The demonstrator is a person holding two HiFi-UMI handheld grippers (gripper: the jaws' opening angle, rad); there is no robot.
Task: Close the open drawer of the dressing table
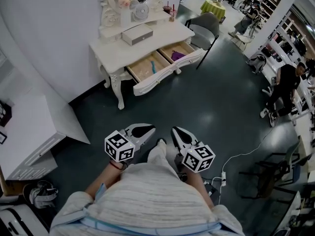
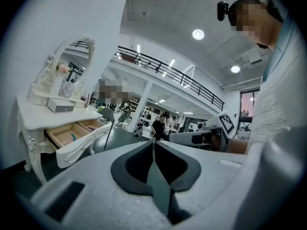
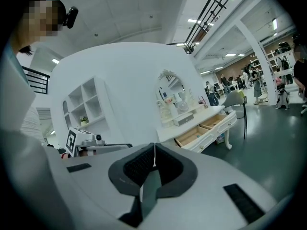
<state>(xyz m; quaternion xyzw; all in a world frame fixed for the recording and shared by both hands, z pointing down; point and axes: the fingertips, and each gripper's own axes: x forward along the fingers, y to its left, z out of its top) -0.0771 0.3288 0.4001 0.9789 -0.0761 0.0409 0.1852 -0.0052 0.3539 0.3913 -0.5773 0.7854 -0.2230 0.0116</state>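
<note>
The white dressing table (image 1: 118, 50) stands against the wall at the far side of the head view. Its wide drawer (image 1: 165, 73) is pulled out, with a blue item in one compartment and a purple one in the other. The drawer also shows in the left gripper view (image 2: 74, 140) and the right gripper view (image 3: 207, 133), some way off. My left gripper (image 1: 149, 128) and right gripper (image 1: 175, 130) hang side by side over the dark floor, well short of the table. Both are shut with nothing in them.
A grey chair (image 1: 205, 27) stands just right of the table. A mirror and a grey box (image 1: 137, 34) sit on the tabletop. A low white cabinet (image 1: 34, 132) is at the left. A white cable and power strip (image 1: 223, 177) lie at the right, near a black chair (image 1: 275, 176).
</note>
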